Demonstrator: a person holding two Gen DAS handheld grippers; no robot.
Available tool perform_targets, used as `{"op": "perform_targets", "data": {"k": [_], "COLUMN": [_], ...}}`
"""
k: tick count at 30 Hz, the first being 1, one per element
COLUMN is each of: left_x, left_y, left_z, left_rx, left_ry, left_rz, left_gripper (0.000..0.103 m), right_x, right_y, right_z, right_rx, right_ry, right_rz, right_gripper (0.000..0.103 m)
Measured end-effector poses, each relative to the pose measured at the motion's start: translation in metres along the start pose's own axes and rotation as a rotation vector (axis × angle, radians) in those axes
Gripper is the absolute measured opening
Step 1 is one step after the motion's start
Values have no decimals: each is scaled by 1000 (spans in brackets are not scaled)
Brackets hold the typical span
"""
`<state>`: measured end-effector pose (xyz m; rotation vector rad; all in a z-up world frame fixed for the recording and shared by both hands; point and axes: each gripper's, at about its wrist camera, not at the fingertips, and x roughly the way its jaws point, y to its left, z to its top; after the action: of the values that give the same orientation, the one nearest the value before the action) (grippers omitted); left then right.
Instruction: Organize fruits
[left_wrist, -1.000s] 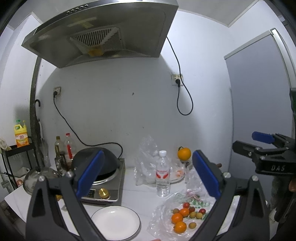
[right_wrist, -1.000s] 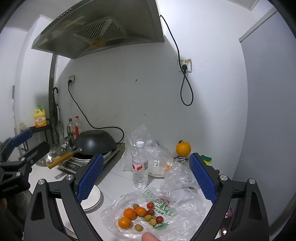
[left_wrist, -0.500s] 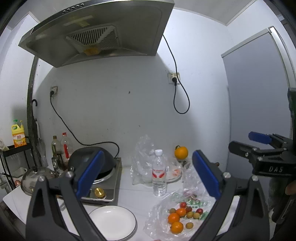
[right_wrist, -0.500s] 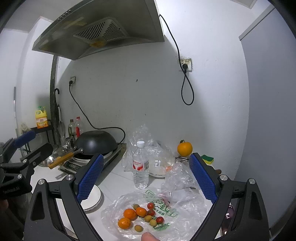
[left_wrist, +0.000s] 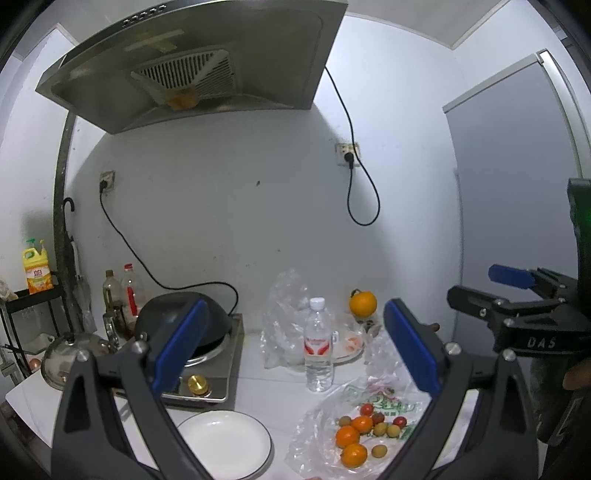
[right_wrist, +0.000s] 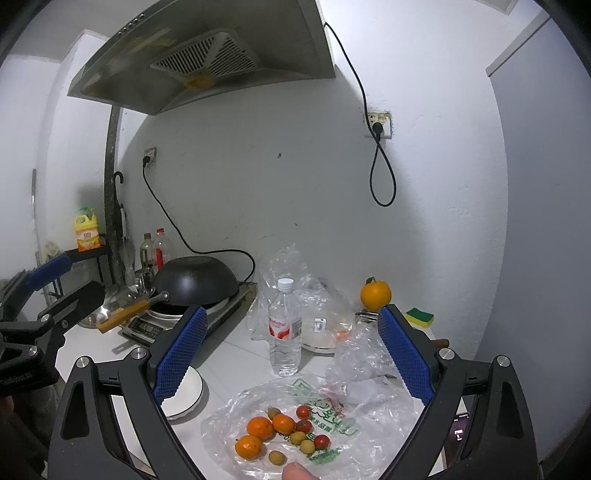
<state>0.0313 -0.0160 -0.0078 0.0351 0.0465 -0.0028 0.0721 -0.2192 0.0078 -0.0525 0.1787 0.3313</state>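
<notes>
Small oranges (left_wrist: 348, 436), red cherry tomatoes (left_wrist: 366, 409) and yellowish longans (left_wrist: 379, 450) lie on a clear plastic bag (left_wrist: 314, 435) on the white counter. They also show in the right wrist view: oranges (right_wrist: 260, 427), tomatoes (right_wrist: 302, 411), longans (right_wrist: 277, 458), bag (right_wrist: 369, 417). An empty white plate (left_wrist: 223, 441) lies left of the bag; it also shows in the right wrist view (right_wrist: 186, 397). My left gripper (left_wrist: 293, 349) is open and empty above the counter. My right gripper (right_wrist: 290, 352) is open and empty above the fruit.
A water bottle (right_wrist: 284, 328) stands behind the bag. A large orange (right_wrist: 375, 294) sits by the wall near a sponge (right_wrist: 419, 316). A black wok (right_wrist: 195, 282) is on an induction cooker at the left. More plastic bags and a plate (right_wrist: 325, 325) lie behind.
Both grippers have shifted slightly; the scene has drifted left in the left wrist view. Nothing was taken hold of or let go.
</notes>
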Motion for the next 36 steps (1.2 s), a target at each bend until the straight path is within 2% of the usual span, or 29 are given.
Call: {"op": "perform_targets", "data": {"k": [27, 36], "left_x": [14, 25], "left_y": [1, -3], "left_z": [-4, -8], "left_rx": [-17, -6], "left_ry": [10, 45], "left_rz": [-5, -14], "left_gripper": [97, 97], "right_x": [8, 18], "right_y": [-6, -10], "right_z": [-4, -6], "right_rx": [0, 6], "right_ry": [17, 43], "right_rz": [0, -3], "right_gripper": [95, 95]}}
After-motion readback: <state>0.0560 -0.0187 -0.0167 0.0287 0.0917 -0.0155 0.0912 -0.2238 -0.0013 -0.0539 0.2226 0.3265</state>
